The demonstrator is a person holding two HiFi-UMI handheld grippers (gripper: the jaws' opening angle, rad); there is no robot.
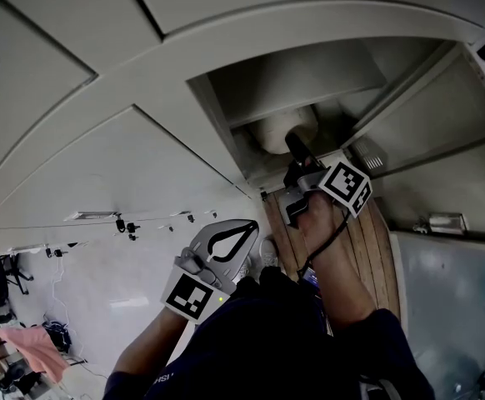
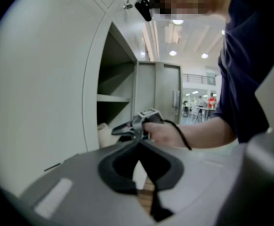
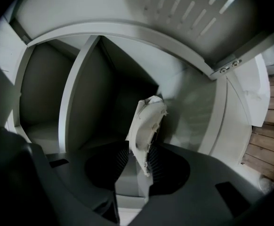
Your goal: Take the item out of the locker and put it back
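Observation:
A white, crumpled item [image 3: 146,126] stands on edge inside the open locker [image 1: 226,86], also seen as a pale lump [image 1: 280,132] at the back of the compartment. My right gripper [image 3: 138,159] reaches into the locker with its ribbed pads on either side of the item's lower edge; they stand apart and do not press on it. From the side, the right gripper [image 2: 120,130] points into the opening beside the item [image 2: 104,133]. My left gripper [image 1: 251,225] hangs outside, below the locker, shut on nothing [image 2: 138,145].
The locker door [image 3: 240,107] stands open on the right. A shelf [image 2: 113,98] divides the compartment above. Closed locker fronts [image 1: 51,73] surround the opening. Wooden slats [image 1: 376,240] lie below. A person's arm [image 1: 334,265] holds the right gripper.

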